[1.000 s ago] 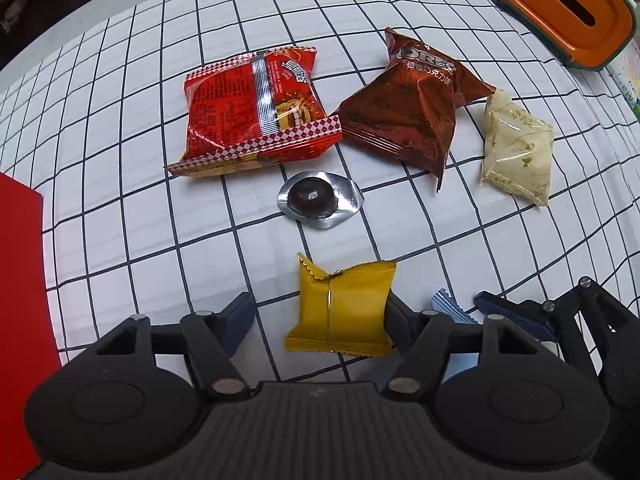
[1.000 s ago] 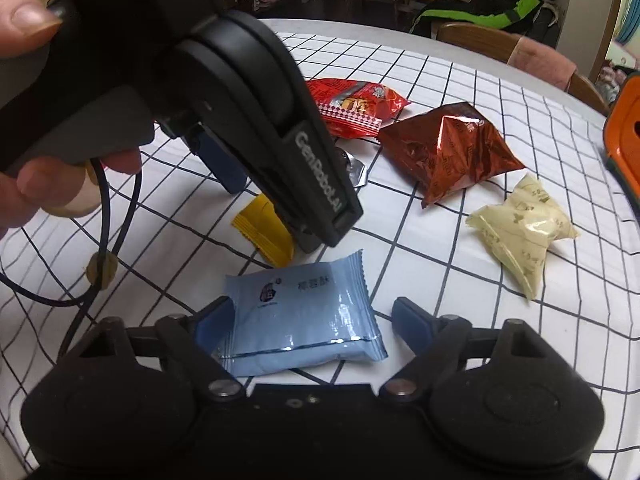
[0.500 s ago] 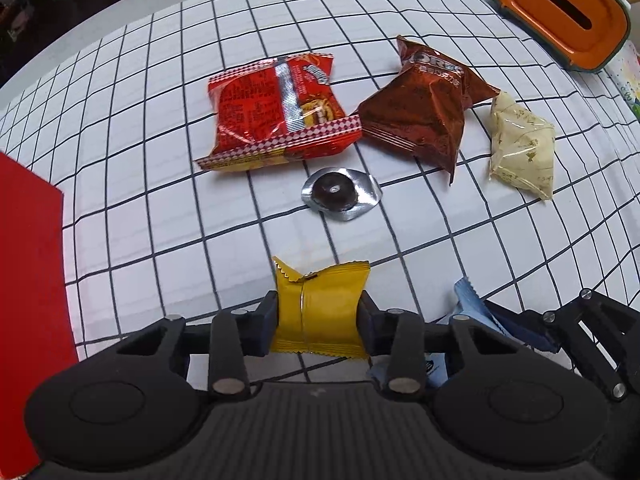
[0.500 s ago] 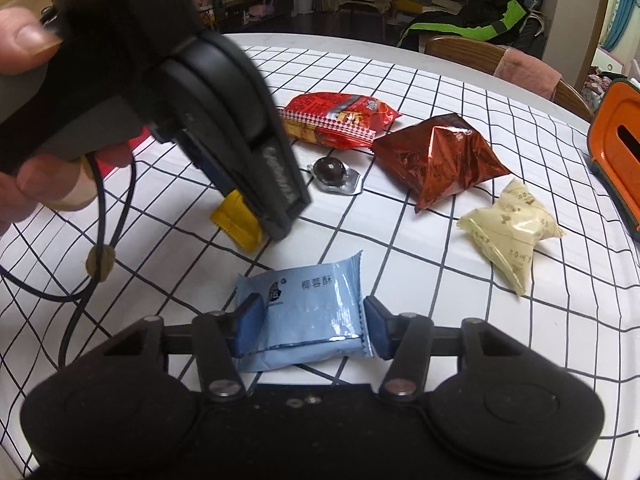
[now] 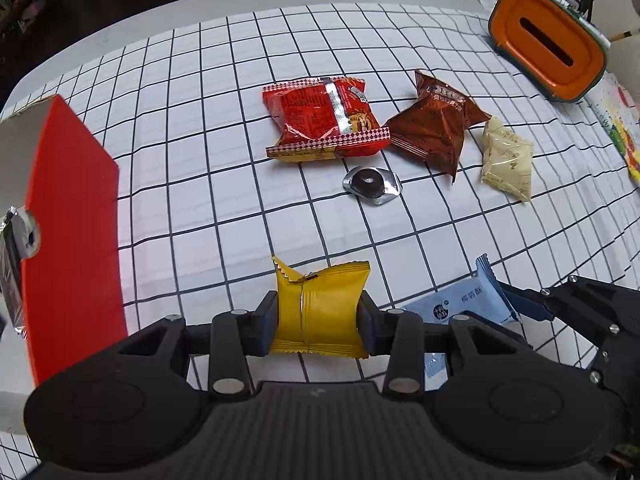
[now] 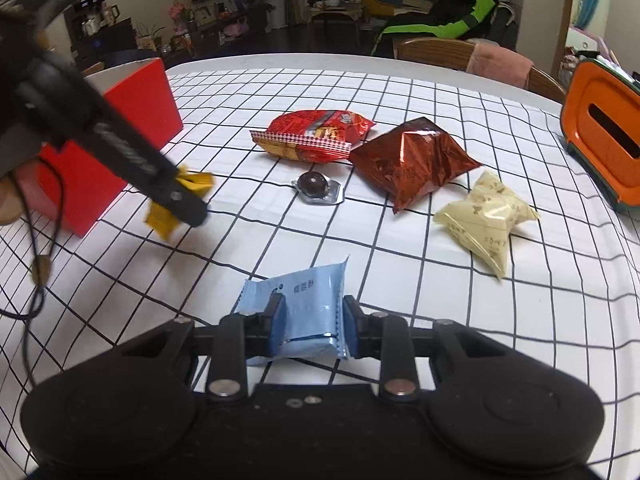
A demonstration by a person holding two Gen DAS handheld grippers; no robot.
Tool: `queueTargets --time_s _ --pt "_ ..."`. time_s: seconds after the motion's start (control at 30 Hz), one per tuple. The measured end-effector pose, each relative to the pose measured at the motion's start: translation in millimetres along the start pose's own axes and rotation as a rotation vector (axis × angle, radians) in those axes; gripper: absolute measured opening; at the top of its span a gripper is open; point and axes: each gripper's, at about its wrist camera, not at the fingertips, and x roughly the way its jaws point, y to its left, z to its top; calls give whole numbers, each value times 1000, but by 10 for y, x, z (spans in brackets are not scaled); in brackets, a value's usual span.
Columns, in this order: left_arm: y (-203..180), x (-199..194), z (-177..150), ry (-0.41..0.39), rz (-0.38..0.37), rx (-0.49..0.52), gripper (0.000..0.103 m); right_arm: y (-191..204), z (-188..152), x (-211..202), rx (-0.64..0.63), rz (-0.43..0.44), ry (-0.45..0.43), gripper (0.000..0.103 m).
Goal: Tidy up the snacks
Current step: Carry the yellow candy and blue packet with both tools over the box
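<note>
Now that the left tongs have lifted the yellow pack toward the red box, the right tongs have just closed on the blue pack, low over the bench; both should go in next.

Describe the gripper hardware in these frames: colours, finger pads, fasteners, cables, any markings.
Both grippers, left gripper and right gripper, are matte black plastic with blue finger pads, silver pivot screws and a ribbed centre plate. A thin black cable hangs below the left unit; its side lettering is blurred.
</note>
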Motion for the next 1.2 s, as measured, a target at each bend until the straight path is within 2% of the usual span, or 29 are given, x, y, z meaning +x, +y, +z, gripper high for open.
queueTargets --time_s 0.4,0.7,1.03,1.2 --pt "299 -396 -191 -59 -47 -16 39 166 9 -343 59 7 -56 6" --pt "496 -607 -275 -78 -70 -10 39 221 52 -304 -117 89 31 7" --pt "512 -758 -358 -112 -112 -74 39 169 99 -136 -290 133 70 8" --pt "483 -814 -410 -130 -107 -112 39 193 155 -121 -352 155 65 9"
